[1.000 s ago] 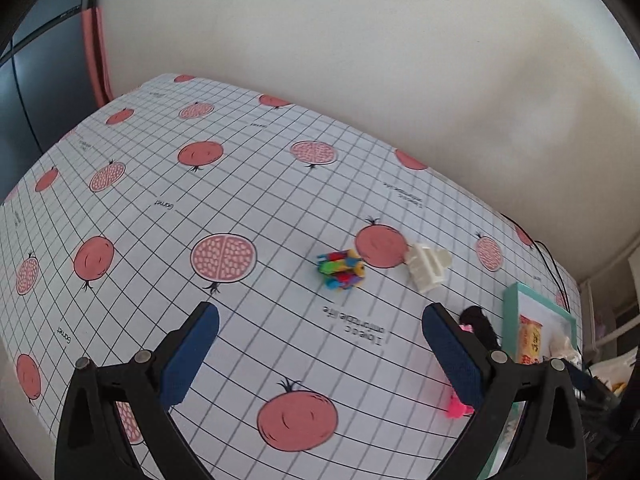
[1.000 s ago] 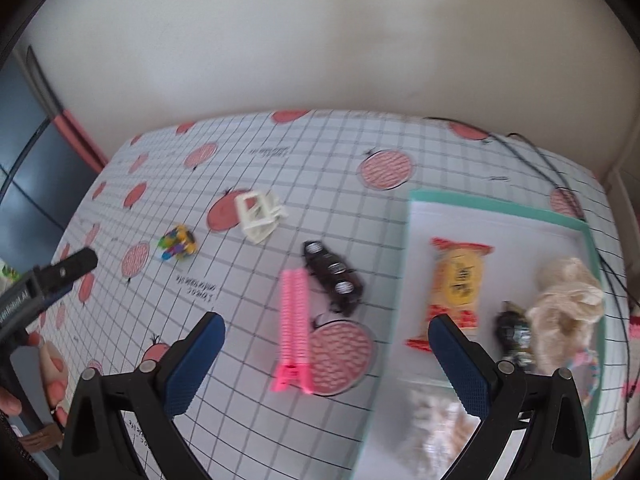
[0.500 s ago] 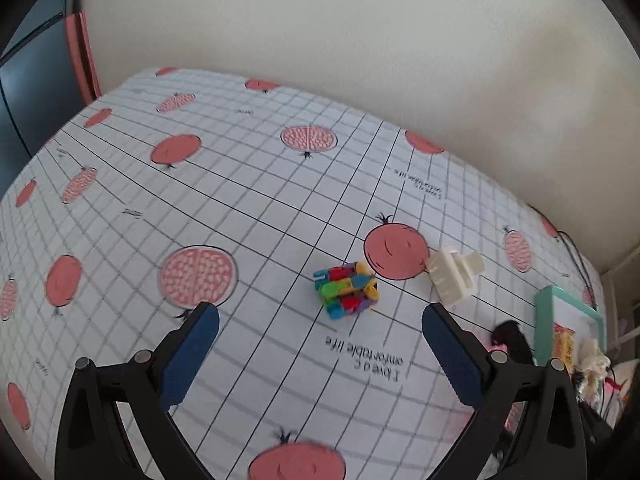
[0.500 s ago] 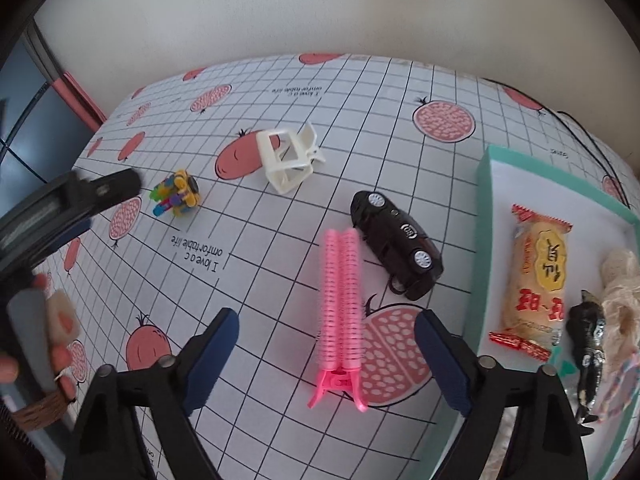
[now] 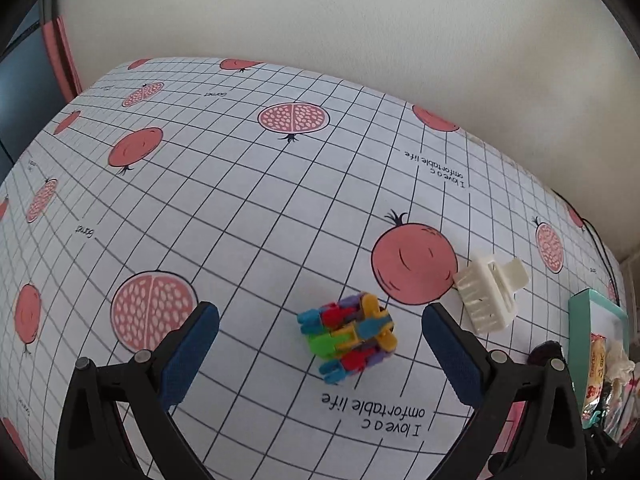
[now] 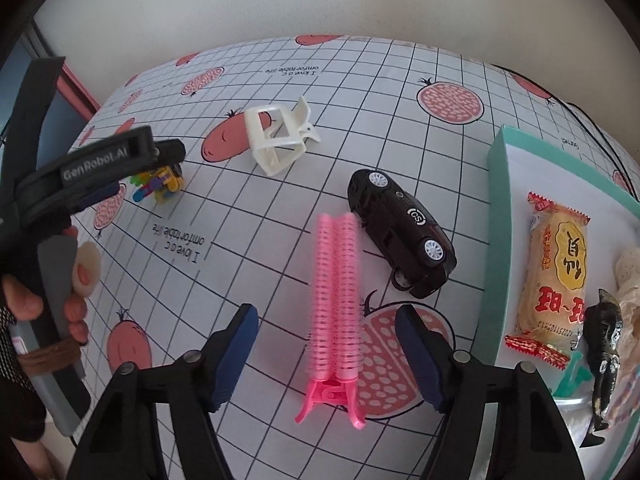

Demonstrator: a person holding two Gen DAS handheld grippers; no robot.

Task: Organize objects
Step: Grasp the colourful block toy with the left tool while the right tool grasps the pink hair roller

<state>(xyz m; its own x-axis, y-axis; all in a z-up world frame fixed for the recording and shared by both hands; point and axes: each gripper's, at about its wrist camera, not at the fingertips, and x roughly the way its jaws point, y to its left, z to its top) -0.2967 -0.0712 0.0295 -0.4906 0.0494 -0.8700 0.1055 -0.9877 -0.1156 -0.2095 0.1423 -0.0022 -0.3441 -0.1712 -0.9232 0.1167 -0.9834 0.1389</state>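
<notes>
The table (image 5: 248,208), covered in a grid-and-pomegranate cloth, is carrying the loose items. Farthest left, a person's hand (image 6: 60,280) is holding the left tongs (image 5: 320,344), which are standing wide open with nothing between the blue pads. They are hovering low over the multicoloured block toy (image 5: 348,336), which is lying on the cloth between the two fingers and touching neither. In the right wrist view the same toy (image 6: 160,184) is partly hidden behind the left tongs' arm.

Just right of the toy, a white claw hair clip (image 5: 490,294) is resting on the cloth at the edge of a printed pomegranate, apart from the toy.

Further right, the right tongs (image 6: 326,356) are also standing open and empty. A pink roller hair clip (image 6: 336,280) is lying lengthwise between the fingers, its handle end nearest the camera; neither pad is touching it. Just beside its far end a black toy car (image 6: 400,232) is lying on its side, wheels showing.

At the far right, a teal-rimmed tray (image 6: 496,216) is holding a yellow snack packet (image 6: 556,276), a dark figurine (image 6: 604,348) and a pale bundle that is cut off by the frame's edge.
</notes>
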